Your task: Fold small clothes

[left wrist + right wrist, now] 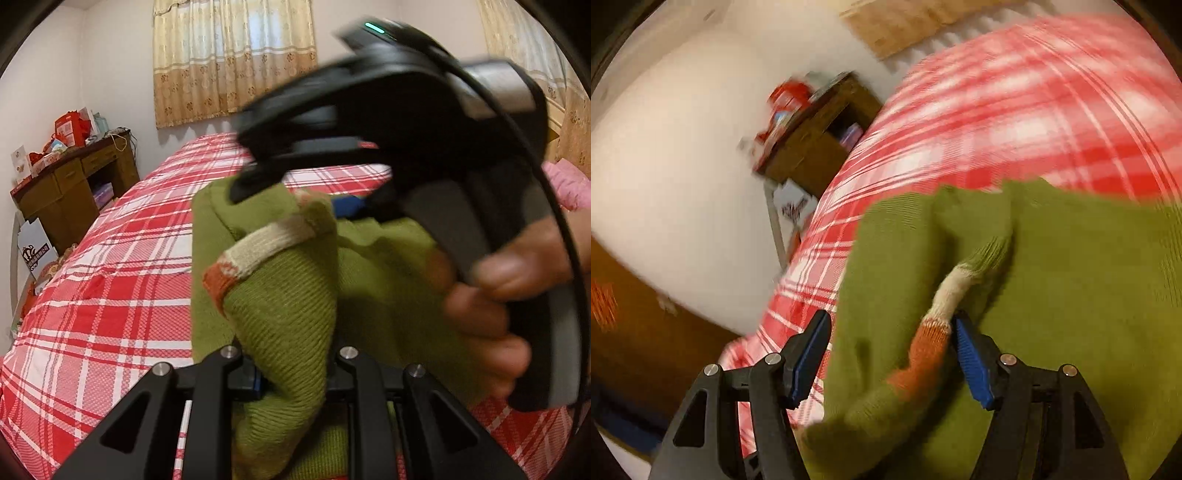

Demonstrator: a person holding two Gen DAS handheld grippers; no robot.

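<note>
A small green knit sweater [369, 280] with a cream and orange striped edge [266, 243] lies bunched on the red plaid bed. My left gripper [291, 373] is shut on a fold of the green sweater, which rises between its jaws. My right gripper [255, 184] shows in the left wrist view, held by a hand, just above and behind the sweater. In the right wrist view my right gripper [890, 358] is open, its blue pads [971, 362] on either side of the sweater [1052, 295] and its striped edge [934, 332]. That view is blurred by motion.
The red and white plaid bed cover [110, 280] spreads left and behind. A brown wooden desk [74, 184] with red boxes stands against the wall at the left. Curtains [232, 62] hang at the back. A pink pillow [569, 184] lies at the right.
</note>
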